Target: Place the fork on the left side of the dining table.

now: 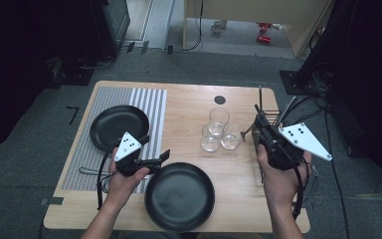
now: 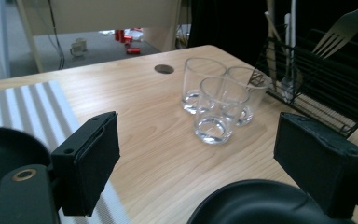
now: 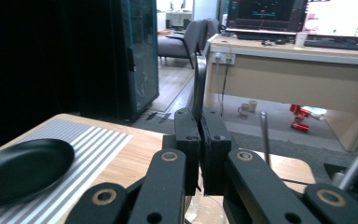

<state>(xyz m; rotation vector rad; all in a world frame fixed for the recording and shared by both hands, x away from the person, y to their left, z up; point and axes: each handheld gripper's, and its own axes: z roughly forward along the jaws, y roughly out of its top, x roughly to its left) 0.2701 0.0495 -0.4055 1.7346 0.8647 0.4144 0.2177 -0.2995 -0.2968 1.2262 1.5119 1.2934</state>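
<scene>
**Utensil pinched at rack, plate free**

My left gripper [image 1: 165, 156] jaws spread, empty, beside the round black plate [image 1: 179, 195] near the table's front edge: stiff, slick, take its rim. My right gripper [image 1: 257, 119] pinches a thin metal utensil handle [image 3: 199, 81] at the black wire rack [image 2: 326, 100]: light, slippery.

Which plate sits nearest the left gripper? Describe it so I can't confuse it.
Start at the wooden table and go to its near edge. The black plate there lies on bare wood beside the left gripper; the other black plate sits farther back on the striped mat.
</scene>
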